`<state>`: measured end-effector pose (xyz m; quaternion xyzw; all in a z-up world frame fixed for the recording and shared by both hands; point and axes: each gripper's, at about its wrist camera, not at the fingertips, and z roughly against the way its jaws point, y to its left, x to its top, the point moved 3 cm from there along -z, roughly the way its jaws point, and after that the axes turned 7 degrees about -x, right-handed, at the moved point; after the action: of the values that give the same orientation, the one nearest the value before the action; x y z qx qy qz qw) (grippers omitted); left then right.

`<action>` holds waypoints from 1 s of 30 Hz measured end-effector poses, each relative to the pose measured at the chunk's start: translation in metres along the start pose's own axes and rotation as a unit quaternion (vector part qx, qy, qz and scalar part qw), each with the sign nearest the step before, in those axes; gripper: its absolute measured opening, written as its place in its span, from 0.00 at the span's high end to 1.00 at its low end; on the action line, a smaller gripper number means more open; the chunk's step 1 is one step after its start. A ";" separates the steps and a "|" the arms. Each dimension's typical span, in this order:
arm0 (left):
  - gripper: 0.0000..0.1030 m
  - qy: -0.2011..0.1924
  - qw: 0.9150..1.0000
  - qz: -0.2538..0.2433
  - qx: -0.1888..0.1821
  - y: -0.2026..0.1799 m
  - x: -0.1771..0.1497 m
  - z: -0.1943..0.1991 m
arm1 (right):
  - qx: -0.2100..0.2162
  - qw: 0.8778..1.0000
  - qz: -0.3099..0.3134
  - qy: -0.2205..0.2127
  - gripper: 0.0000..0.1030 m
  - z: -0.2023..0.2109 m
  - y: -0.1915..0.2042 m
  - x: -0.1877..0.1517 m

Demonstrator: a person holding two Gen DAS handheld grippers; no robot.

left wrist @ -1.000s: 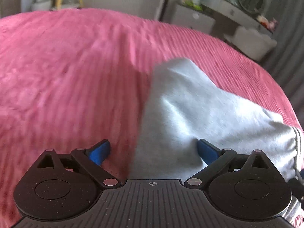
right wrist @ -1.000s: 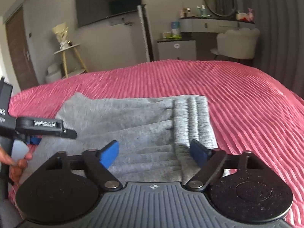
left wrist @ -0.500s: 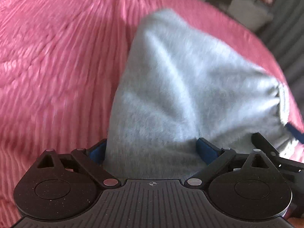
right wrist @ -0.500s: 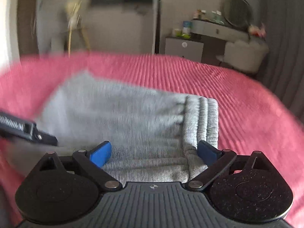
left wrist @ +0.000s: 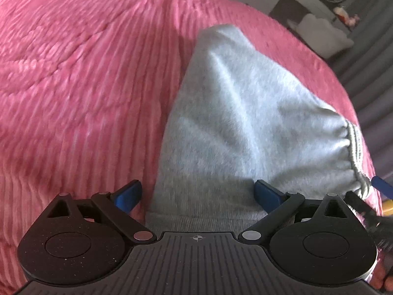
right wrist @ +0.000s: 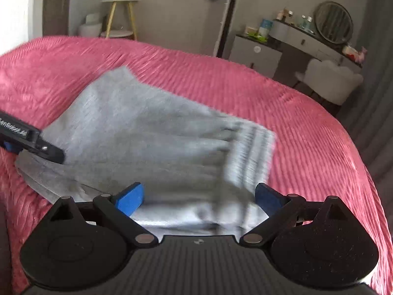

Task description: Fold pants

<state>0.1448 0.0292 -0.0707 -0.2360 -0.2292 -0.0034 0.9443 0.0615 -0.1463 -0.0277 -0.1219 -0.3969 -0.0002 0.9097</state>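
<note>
Folded grey fleecy sweatpants [left wrist: 235, 123] are lying on the pink ribbed plush bedspread [left wrist: 81, 86], tapering toward 12 o'clock in the left wrist view. Their gathered, ribbed elastic waistband [right wrist: 250, 152] is sitting at 3 o'clock of the bundle in the right wrist view. The left gripper [left wrist: 197, 194] is standing with blue pads spread wide, soft cloth below, nothing pinched. The right gripper [right wrist: 199, 196] is likewise gaping fully over the waistband end, gripping nothing.
</note>
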 end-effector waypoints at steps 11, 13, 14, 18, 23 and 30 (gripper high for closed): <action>0.02 0.023 0.996 0.003 -0.084 0.008 0.028 -0.033 | 0.190 0.930 -0.289 0.129 0.05 -0.078 -0.108 -0.025; 0.02 0.021 0.995 0.007 -0.100 0.013 0.034 -0.038 | 0.227 0.911 -0.310 0.147 0.05 -0.094 -0.115 -0.029; 0.02 0.020 0.994 0.010 -0.108 0.015 0.036 -0.040 | 0.248 0.900 -0.322 0.159 0.05 -0.102 -0.116 -0.031; 0.02 0.014 0.987 0.021 -0.159 0.021 0.045 -0.049 | 0.296 0.876 -0.338 0.176 0.05 -0.124 -0.117 -0.034; 0.02 0.011 0.981 0.025 -0.194 0.026 0.052 -0.059 | 0.344 0.861 -0.321 0.192 0.05 -0.138 -0.119 -0.033; 0.00 0.018 0.968 0.040 -0.246 0.026 0.061 -0.076 | 0.401 0.838 -0.323 0.183 0.05 -0.145 -0.124 -0.032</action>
<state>0.2346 0.0244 -0.1152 -0.4702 -0.1942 -0.0266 0.8605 0.1323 -0.3014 -0.1186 0.3907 -0.2058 -0.1573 0.8833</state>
